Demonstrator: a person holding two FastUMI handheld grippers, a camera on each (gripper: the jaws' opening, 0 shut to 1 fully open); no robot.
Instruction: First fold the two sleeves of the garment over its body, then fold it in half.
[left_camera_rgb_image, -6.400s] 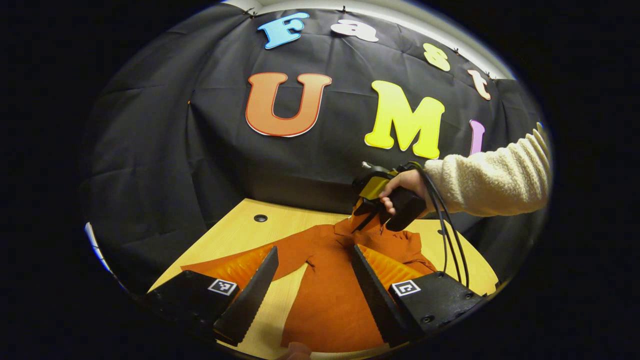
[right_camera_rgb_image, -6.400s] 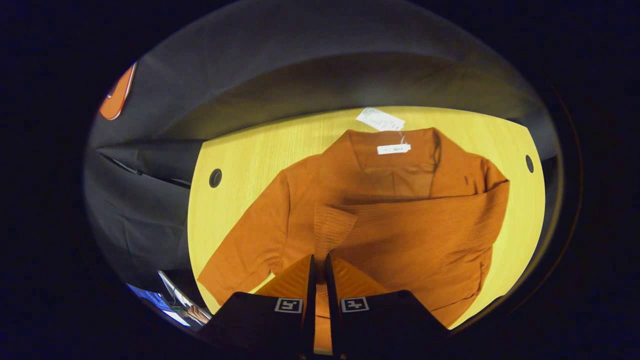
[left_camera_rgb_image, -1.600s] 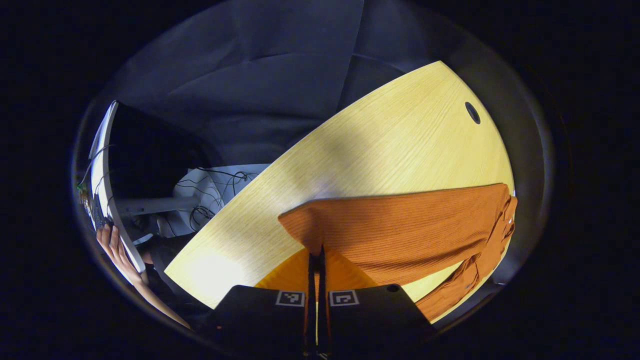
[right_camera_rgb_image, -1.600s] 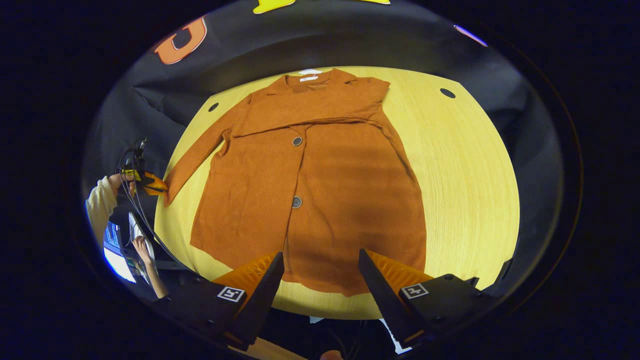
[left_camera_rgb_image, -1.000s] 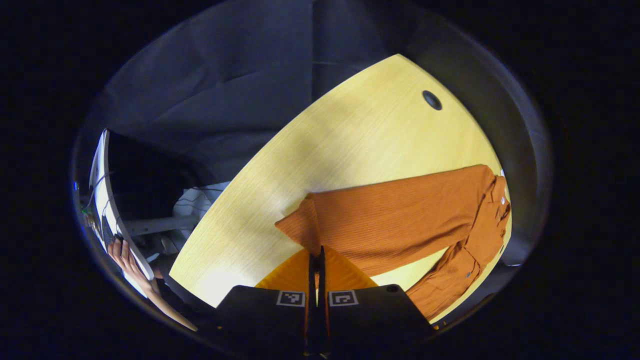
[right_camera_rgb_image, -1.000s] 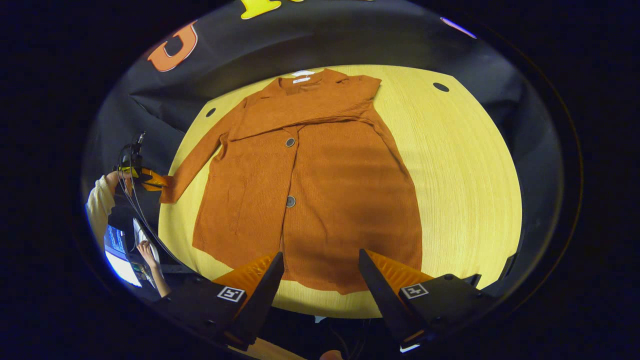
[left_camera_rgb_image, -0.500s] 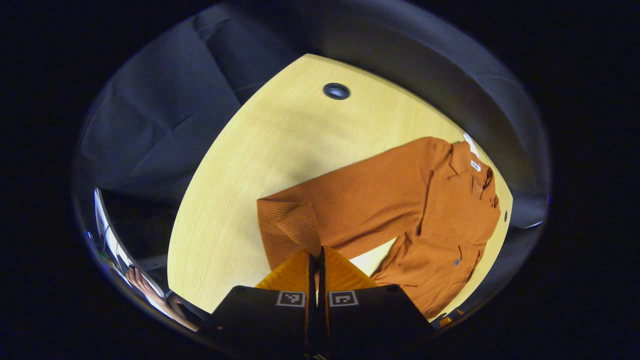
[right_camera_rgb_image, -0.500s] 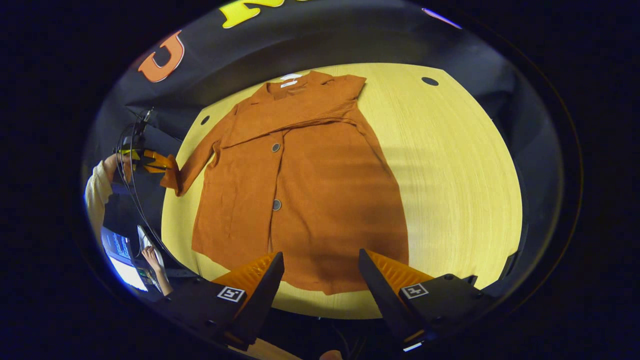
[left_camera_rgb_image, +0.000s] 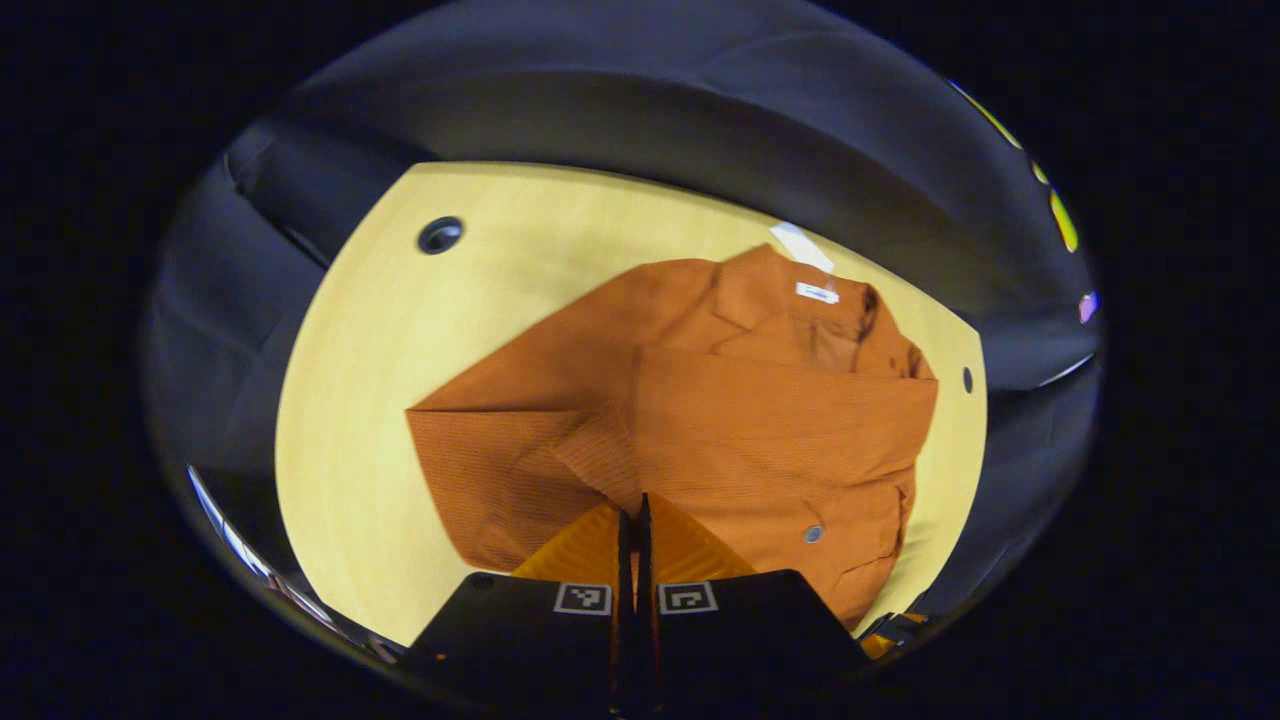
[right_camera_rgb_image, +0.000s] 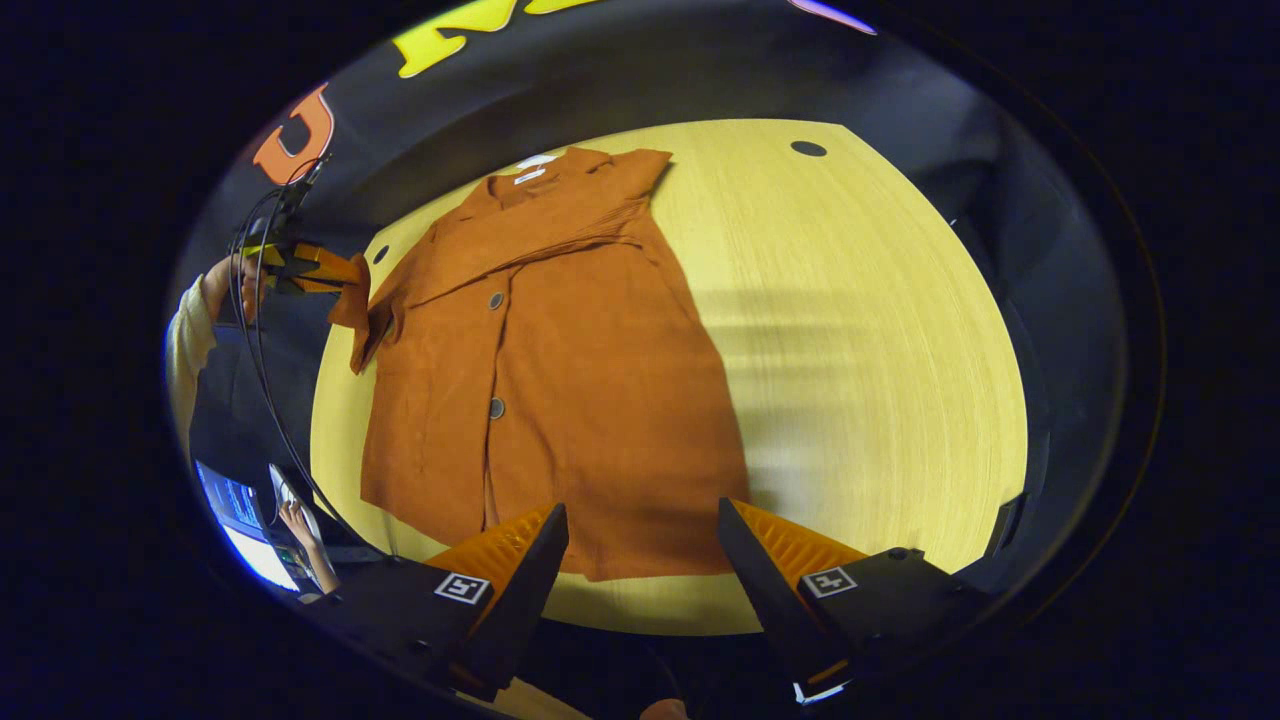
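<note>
The left gripper (left_camera_rgb_image: 631, 515) was fully closed, its fingers pinching the cuff (left_camera_rgb_image: 600, 460) of one sleeve (left_camera_rgb_image: 520, 450) and holding it raised off the table (left_camera_rgb_image: 360, 400). The right gripper (right_camera_rgb_image: 640, 540) stood wide open with nothing between its fingers, hovering just short of the garment's hem.

Key relation: the garment (right_camera_rgb_image: 560, 380), one orange buttoned cardigan, lay flat directly ahead of the right gripper, long axis running away from it, collar at the far end. From the left gripper, the body lay ahead and to the right, so the held sleeve needed to travel in that direction to land across the chest. In the right gripper view, the left gripper (right_camera_rgb_image: 345, 272) was just beside the garment's shoulder edge. It was the nearer tool to that sleeve.

Count: one garment; two sleeves, one held, the other sleeve (right_camera_rgb_image: 540, 230) already lying across the upper body; three buttons visible; two grippers.

Judged step: the second sleeve fold was under way.
</note>
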